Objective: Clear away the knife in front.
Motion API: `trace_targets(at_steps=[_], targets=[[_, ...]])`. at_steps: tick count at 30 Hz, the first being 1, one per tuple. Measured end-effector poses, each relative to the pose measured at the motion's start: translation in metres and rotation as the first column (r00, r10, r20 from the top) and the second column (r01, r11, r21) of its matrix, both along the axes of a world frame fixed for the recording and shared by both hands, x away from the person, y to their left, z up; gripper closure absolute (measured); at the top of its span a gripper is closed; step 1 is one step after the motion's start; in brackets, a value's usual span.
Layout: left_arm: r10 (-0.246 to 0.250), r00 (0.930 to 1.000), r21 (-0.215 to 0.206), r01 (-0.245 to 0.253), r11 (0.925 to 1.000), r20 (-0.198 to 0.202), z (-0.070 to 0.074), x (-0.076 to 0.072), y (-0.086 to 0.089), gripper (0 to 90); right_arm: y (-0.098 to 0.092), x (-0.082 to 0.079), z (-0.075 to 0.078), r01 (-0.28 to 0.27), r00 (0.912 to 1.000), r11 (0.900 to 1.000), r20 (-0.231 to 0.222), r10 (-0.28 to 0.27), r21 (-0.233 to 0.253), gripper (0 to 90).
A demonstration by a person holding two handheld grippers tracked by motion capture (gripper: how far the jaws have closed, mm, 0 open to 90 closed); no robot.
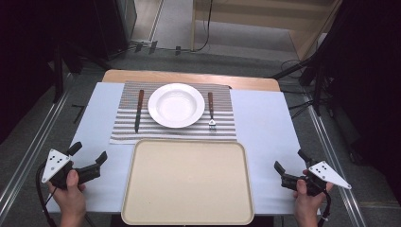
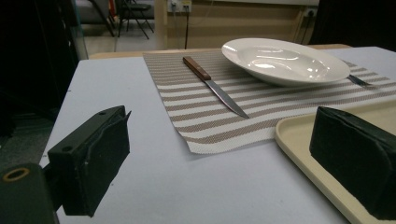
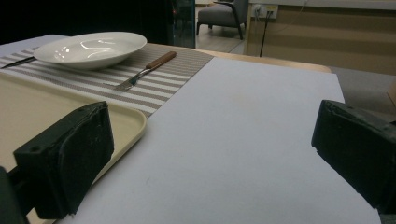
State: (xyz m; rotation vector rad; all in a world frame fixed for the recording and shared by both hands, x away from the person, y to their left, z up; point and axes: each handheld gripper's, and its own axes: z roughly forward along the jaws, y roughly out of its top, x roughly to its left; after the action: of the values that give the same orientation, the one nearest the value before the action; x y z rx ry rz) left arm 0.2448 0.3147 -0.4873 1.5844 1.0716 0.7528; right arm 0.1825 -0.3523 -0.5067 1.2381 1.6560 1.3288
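The tray was big and cream-coloured, and it lay at the near edge of the table — right in the middle, with nothing on it.

At the near left corner of the table, a hand held the left gripper. Its jaws stood wide apart and held nothing. It hovered just beside the tray's left edge, not touching it.

Behind the tray lay a striped mat, near the far edge of the table. On the mat's left side was a knife with a brown handle, its blade pointing toward the tray. In the left gripper view the knife lay just beside the plate. The white plate sat in the middle of the mat. To its right was a fork with a brown handle, prongs toward the tray — close to the plate but apart from it.

At the near right corner, the other hand held the right gripper. Its jaws were spread wide too, with nothing between them, and it was near the tray's right edge.
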Motion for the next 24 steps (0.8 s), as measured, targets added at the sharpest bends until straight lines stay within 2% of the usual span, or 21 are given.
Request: trace_targets(at_steps=[2,4,7,10,13,19,24], targets=[[-0.008,1.0,0.005,0.008,1.0,0.002,0.0,0.001,-0.001,4.4,0.001,0.0,0.001,-0.001,1.0,1.0,0.002,0.001,-0.005,0.0],[-0.02,0.9998,0.021,0.02,0.9996,-0.002,0.001,0.001,-0.003,4.4,0.001,-0.001,0.002,-0.009,0.9999,1.0,0.007,0.008,0.013,0.0],[-0.011,0.9999,0.032,0.011,0.9994,0.002,0.004,0.002,-0.007,4.4,0.002,-0.002,0.005,-0.006,0.9998,1.0,0.018,0.006,0.011,0.0],[-0.008,0.9999,0.024,0.008,0.9997,0.008,0.008,0.003,-0.01,4.4,0.002,-0.002,0.007,-0.008,0.9997,1.0,0.023,0.008,0.023,0.0],[-0.017,0.9998,0.044,0.017,0.9989,0.006,0.014,0.005,-0.015,4.4,0.003,-0.002,0.007,-0.009,0.9997,1.0,0.021,0.009,0.02,0.0],[-0.036,0.9993,0.018,0.036,0.9992,-0.004,0.026,0.011,-0.022,4.4,0.005,-0.003,0.007,-0.019,0.9997,1.0,0.014,0.019,0.017,0.0],[-0.057,0.9983,0.034,0.057,0.9978,-0.009,0.035,0.02,-0.031,4.4,0.01,-0.002,0.008,-0.032,0.9993,0.999,0.017,0.033,-0.004,0.0]])
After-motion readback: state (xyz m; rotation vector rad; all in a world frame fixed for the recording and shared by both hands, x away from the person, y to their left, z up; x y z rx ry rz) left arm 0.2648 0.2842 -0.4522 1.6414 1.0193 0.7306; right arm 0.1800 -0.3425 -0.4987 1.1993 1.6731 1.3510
